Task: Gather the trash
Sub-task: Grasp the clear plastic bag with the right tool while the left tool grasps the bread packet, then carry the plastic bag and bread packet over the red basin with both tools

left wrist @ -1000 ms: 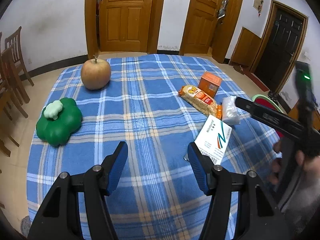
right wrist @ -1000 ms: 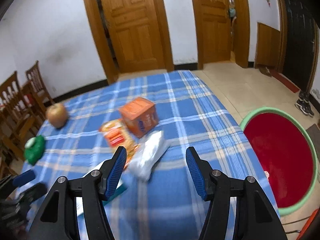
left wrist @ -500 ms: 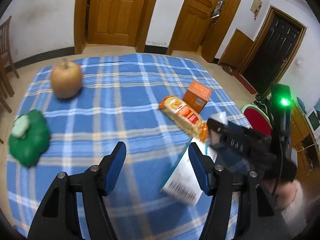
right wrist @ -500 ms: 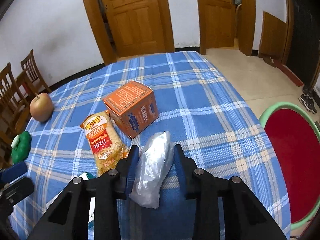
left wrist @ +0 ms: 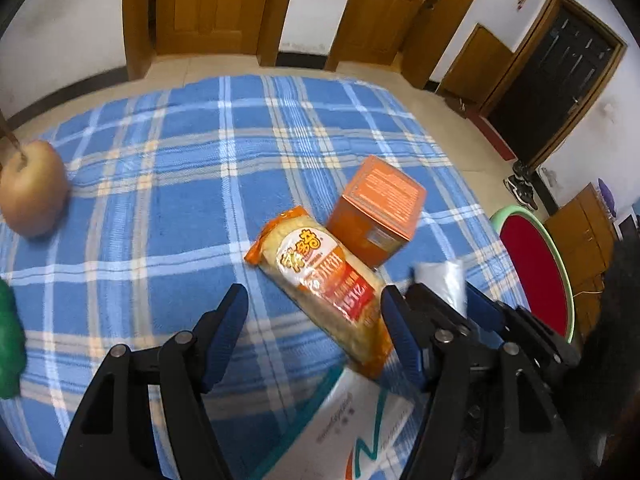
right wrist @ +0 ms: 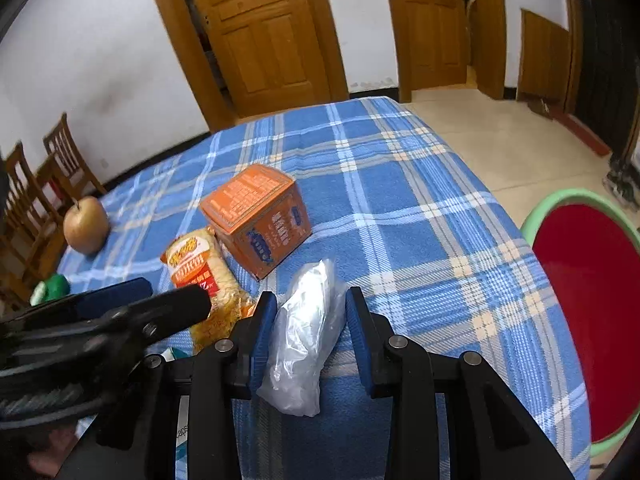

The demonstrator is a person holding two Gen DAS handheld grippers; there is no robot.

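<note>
Crumpled clear plastic bag (right wrist: 306, 332), glossy and whitish, lying on the blue plaid tablecloth (right wrist: 400, 184) just in front of the orange box (right wrist: 256, 216), toward the cameras. Right gripper (right wrist: 310, 330) clamped on it, both blue pads against its sides, lower end of the bag bulging out beneath the jaws. In the left wrist view only the bag's top edge (left wrist: 440, 276) visible, the rest hidden behind the right gripper's black frame (left wrist: 480, 320).

Left gripper (left wrist: 314, 340) widening, nothing pressed; lower end of the orange snack packet (left wrist: 324, 284) between its blue pads, untouched on either side. Packet (right wrist: 200, 272) lying slantwise, touching the orange box's (left wrist: 378, 216) near-left side; its near end covered in the right wrist view by the left gripper's finger (right wrist: 176, 306).

White carton with teal lettering (left wrist: 352, 428) nearer the camera than the box, cut off by the bottom edge and partly under the left gripper's frame. Apple (right wrist: 86, 224) well apart to the box's left, blurred in the left view (left wrist: 32, 188). Green object (right wrist: 52, 288) mostly hidden, kind unclear. Red basin with green rim (right wrist: 588, 304) on the floor to the box's right, beyond the table edge, cropped. Wooden chairs (right wrist: 40, 184) far left.
</note>
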